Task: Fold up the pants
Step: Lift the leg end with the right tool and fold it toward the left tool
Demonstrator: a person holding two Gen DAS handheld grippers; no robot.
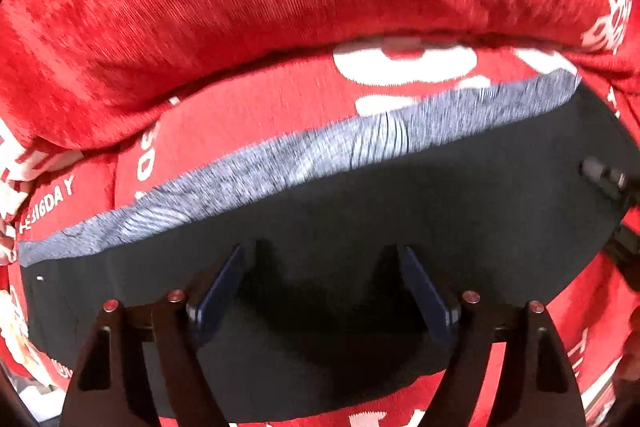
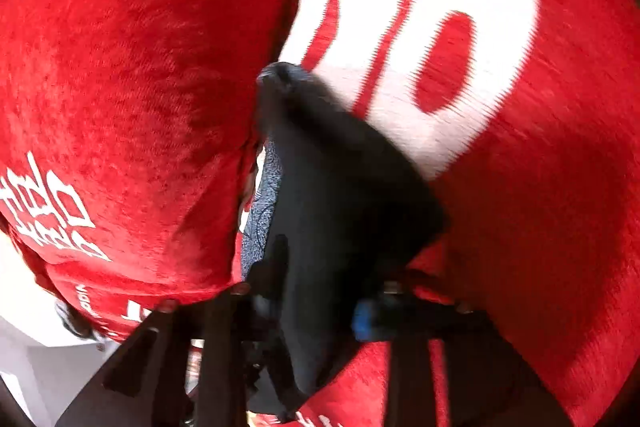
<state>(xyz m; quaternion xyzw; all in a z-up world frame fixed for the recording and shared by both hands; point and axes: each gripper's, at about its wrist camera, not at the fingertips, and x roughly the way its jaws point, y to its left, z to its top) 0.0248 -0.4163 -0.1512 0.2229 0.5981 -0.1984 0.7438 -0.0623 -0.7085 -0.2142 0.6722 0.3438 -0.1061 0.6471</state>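
The black pants (image 1: 400, 195) lie across a red blanket, with a grey mottled band (image 1: 280, 163) along their far edge. My left gripper (image 1: 324, 267) points down over the black cloth, its blue-padded fingers (image 1: 224, 283) spread wide with only flat fabric below them. In the right wrist view a bunched fold of the pants (image 2: 340, 187) rises as a dark ridge away from the camera. My right gripper (image 2: 316, 303) is pinched on that fold near its base, and the grey band (image 2: 264, 211) shows on the fold's left side.
The red plush blanket (image 1: 240, 7) with white lettering fills both views (image 2: 120, 67) and bulges up in a thick fold behind the pants. A dark piece of hardware (image 1: 604, 179) pokes in at the right edge. A white surface (image 2: 32, 339) shows at the lower left.
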